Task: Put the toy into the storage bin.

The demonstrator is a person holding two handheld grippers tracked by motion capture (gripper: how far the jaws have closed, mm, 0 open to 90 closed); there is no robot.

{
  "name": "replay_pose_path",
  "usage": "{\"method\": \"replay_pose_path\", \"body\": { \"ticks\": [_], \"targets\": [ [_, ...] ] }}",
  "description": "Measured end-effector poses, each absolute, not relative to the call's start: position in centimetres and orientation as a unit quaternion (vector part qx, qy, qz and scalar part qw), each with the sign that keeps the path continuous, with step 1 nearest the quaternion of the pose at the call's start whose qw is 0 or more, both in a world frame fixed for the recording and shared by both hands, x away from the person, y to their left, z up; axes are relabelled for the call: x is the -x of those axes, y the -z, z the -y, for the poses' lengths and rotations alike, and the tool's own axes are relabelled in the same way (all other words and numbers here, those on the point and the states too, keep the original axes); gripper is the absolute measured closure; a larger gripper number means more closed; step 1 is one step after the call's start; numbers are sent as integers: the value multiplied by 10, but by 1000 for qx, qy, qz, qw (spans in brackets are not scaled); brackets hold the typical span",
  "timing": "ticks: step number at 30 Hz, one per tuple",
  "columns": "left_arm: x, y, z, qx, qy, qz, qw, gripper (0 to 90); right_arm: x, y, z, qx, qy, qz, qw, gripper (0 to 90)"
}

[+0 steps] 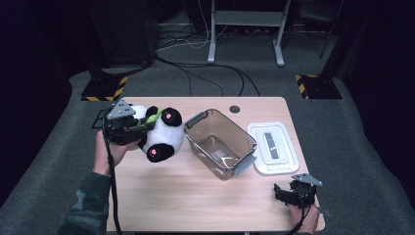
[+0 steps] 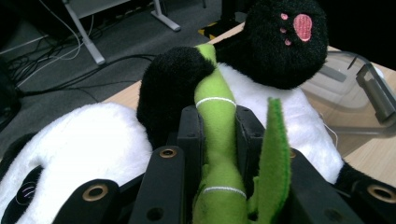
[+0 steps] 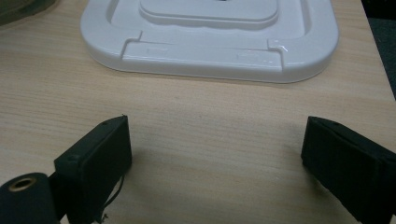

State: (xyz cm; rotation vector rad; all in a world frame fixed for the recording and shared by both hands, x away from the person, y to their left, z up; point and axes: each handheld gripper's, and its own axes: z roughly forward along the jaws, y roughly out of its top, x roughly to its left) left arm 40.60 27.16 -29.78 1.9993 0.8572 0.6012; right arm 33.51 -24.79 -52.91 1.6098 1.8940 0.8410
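Gripping the plush panda (image 1: pixel 157 131) by its green bamboo stalk (image 2: pixel 215 122), my left claw (image 1: pixel 134 126) holds the toy clear of the surface (image 1: pixel 181 196), at the left side of the scene and just left of the clear box (image 1: pixel 220 139). In the left claw view the two black jaws are closed tightly on the stalk, which runs up between them; the white body and a black paw with pink pads lie immediately beyond the jaw tips. The stalk is a narrow, firm part of a soft toy, so I judge it the handle that gives a secure pinch where the round body would not. The panda hangs tilted, its pink-padded feet turned toward the box, and its nearest foot seems to touch the box's left rim or to stand just beside it; which of the two I cannot tell.

The box stands open near the middle of the surface, with its white lid (image 1: pixel 273 148) lying flat just to the right, off the box so the opening is free to receive the toy. My right claw (image 1: pixel 288 194) rests low at the near right corner, jaws spread wide and holding nothing, the lid's near edge (image 3: pixel 210 60) lying just beyond them, within easy reach, I judge, for closing the box once the panda is inside.
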Motion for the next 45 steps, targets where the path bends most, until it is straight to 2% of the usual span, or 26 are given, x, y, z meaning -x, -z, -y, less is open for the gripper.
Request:
{"method": "replay_pose_path", "body": {
  "ticks": [17,45],
  "targets": [
    [-428,272,-224,-816,-241,-289,439,750,-335,529,248,-593,-310,-698,256,78],
    [-458,277,-138,-858,-190,-207,429,749,-335,529,248,-594,-310,-698,254,79]
  ]
}}
